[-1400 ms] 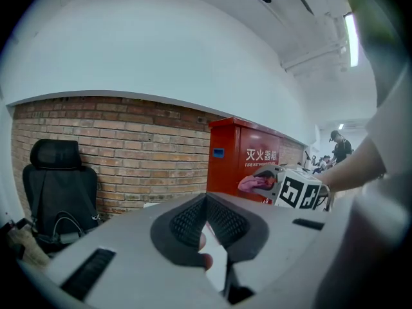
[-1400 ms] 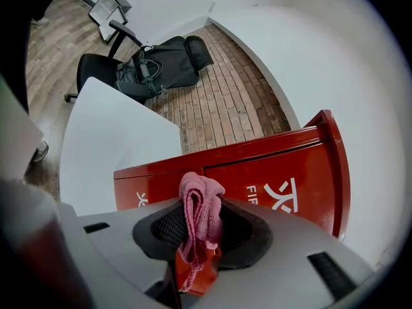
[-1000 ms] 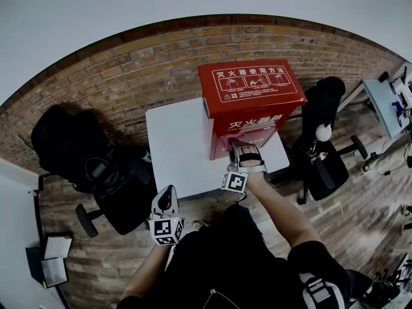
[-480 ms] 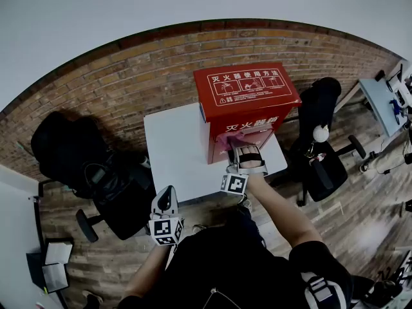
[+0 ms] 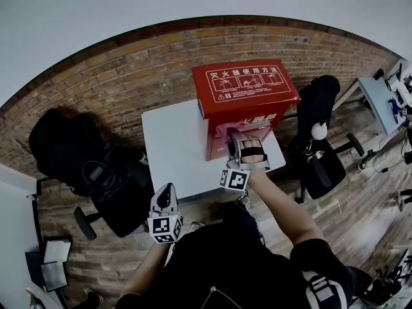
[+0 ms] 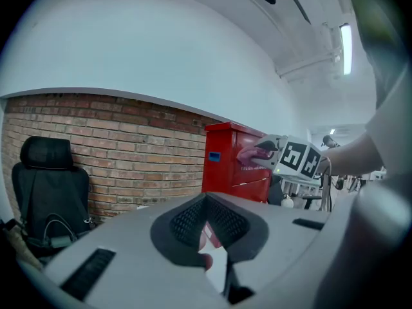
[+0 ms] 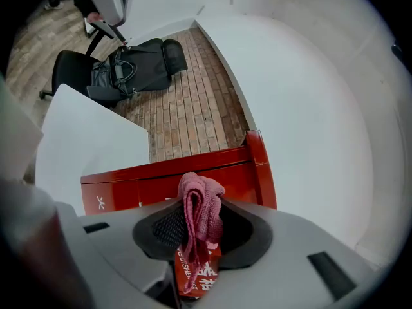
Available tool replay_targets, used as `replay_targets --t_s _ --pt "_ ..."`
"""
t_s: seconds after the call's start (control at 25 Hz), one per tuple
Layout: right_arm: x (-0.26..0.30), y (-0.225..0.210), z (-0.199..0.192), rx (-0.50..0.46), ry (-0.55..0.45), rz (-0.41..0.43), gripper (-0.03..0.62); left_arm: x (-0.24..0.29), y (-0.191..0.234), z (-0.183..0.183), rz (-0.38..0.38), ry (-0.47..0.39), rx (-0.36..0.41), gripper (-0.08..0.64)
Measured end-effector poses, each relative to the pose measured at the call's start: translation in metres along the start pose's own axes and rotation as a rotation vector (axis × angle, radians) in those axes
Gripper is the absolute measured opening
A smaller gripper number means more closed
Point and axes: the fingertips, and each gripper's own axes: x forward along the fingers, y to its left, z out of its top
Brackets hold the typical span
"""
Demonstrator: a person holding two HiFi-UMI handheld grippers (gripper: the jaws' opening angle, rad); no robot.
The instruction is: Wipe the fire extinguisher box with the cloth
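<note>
— Half a second ago the cloth [image 5: 226,130] was lower on the front of the fire extinguisher box [image 5: 244,85]. Now it's up near the top edge of that face, just under the lid.

— So the stroke runs upward?

— That's how I read it. My right gripper [image 5: 241,139] has climbed with it, and its jaws are clamped on the cloth. In the right gripper view the pink fold [image 7: 199,201] bunches up between them, with the red panel right behind.

— Is it touching the box?

— It looks pressed against it from the head view, but I can't confirm the contact.

— Has the box moved?

— No, it stands where it did, on the far right part of the white bench [image 5: 174,147], against the brick wall.

— And the left gripper?

— My left gripper [image 5: 165,195] is still low by my body, short of the bench, jaws drawn together on nothing.

— How far along are you?

— I'd judge the front is partly wiped. The sides and the lid still look untouched by the cloth.
</note>
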Motion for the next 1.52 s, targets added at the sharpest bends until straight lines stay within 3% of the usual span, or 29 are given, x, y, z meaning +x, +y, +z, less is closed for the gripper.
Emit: replay_targets --t_s 0.8,1.52 --pt "-0.011 -0.064 0.007 -0.01 -0.017 -0.133 0.123 -0.004 0.004 -0.004 0.005 -0.003 -0.007 0.021" --pt "-0.012 -0.059 0.05 0.008 -0.068 -0.11 0.123 -0.009 0.012 -0.009 0.046 -0.007 -0.033 0.021"
